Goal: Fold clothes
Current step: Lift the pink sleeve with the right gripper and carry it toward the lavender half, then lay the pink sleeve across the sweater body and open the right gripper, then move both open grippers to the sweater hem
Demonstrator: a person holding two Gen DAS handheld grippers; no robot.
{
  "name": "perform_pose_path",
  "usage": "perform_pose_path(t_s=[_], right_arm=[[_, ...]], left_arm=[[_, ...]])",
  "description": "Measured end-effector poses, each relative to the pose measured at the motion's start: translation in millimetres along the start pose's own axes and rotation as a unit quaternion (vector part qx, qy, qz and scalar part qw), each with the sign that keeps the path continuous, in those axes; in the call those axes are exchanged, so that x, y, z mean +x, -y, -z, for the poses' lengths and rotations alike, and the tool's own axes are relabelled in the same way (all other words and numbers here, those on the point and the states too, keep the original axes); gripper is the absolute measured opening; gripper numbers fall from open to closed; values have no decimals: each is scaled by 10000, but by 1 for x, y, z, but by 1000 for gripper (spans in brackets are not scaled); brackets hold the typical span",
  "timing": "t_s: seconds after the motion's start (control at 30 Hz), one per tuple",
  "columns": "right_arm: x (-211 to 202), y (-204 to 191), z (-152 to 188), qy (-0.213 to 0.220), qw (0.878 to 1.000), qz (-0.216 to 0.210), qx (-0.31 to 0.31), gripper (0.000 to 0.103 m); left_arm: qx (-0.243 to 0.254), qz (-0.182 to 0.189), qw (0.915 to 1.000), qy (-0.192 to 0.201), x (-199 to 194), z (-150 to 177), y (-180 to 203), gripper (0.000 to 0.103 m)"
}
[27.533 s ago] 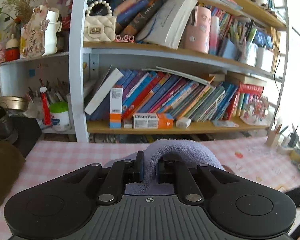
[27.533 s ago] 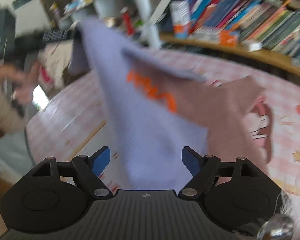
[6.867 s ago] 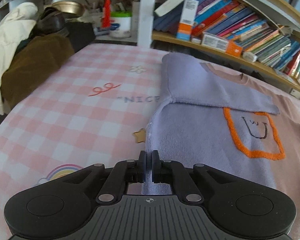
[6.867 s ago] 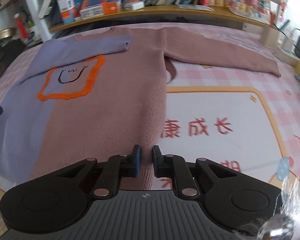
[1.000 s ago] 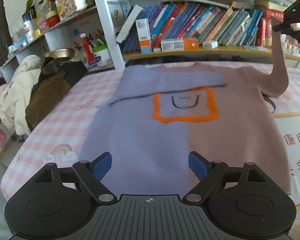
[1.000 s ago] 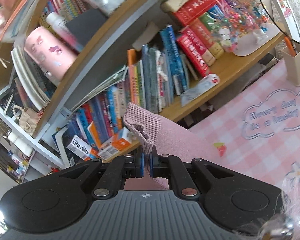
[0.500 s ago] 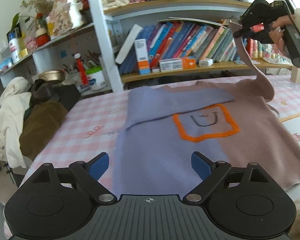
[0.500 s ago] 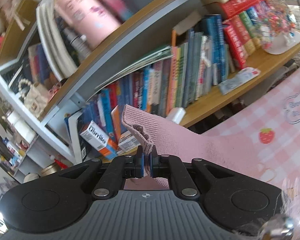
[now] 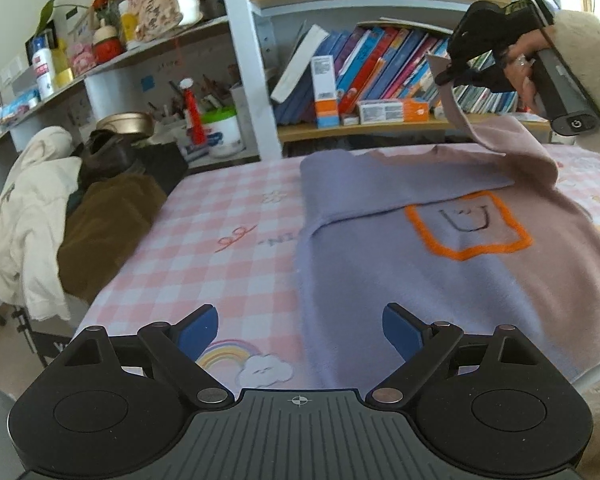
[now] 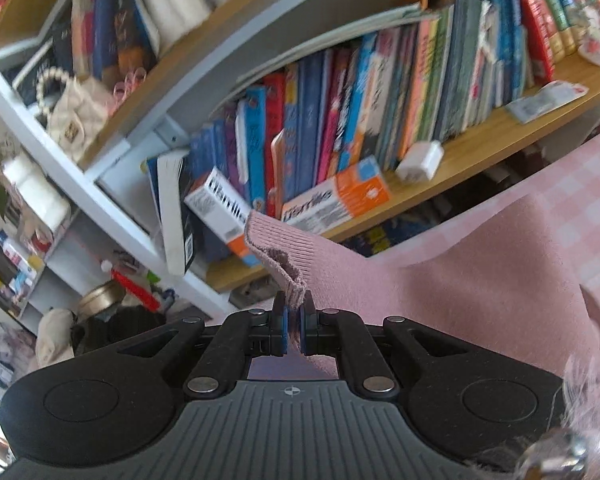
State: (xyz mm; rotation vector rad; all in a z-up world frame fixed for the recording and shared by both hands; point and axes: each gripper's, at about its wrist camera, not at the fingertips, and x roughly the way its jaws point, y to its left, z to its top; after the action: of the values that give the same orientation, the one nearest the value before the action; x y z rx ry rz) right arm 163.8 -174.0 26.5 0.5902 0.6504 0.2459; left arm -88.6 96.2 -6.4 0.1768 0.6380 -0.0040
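While my right gripper (image 10: 294,330) pinches the pink sleeve (image 10: 284,248) aloft, my left gripper (image 9: 300,326) hangs spread wide over the sweater (image 9: 440,280); books (image 10: 380,112) fill the shelf (image 10: 500,136).

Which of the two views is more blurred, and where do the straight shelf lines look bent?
Right wrist view: the books and shelf boards are smeared by motion and bow strongly, while the pink sleeve cuff in the shut right gripper stays sharp. Left wrist view: mostly sharp; the sweater is slightly soft, the shelf post leans, and daylight glares at the upper right.
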Motion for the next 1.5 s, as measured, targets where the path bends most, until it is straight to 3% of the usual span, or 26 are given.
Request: perform_pose_path(t_s=[0.57,0.67,0.73,0.8,1.13,1.37,1.5], right_arm=[[56,-22,45,-738,9966,208,-299,6],[59,-24,48,-803,9959,219,-357,11],[58,-25,48,-838,9956,180,-372,34],[53,-25,47,-817,9959,103,-367,40],[5,-12,48,-788,9957,158,-451,42],[-55,10,67,-722,9929,432,-842,44],[-92,25,86,-645,9870,794,-1240,45]], left_arm=[[-235,-240,9993,-185,0,13,-33,92],[-229,-223,9993,-167,-1,13,-32,92],[-223,-200,9994,-147,-1,13,-32,92],[-223,-171,9995,-124,-1,12,-31,92],[-171,69,9998,28,0,8,-21,92],[-218,335,9992,95,4,4,-12,92],[-157,493,9986,73,7,1,1,92]])
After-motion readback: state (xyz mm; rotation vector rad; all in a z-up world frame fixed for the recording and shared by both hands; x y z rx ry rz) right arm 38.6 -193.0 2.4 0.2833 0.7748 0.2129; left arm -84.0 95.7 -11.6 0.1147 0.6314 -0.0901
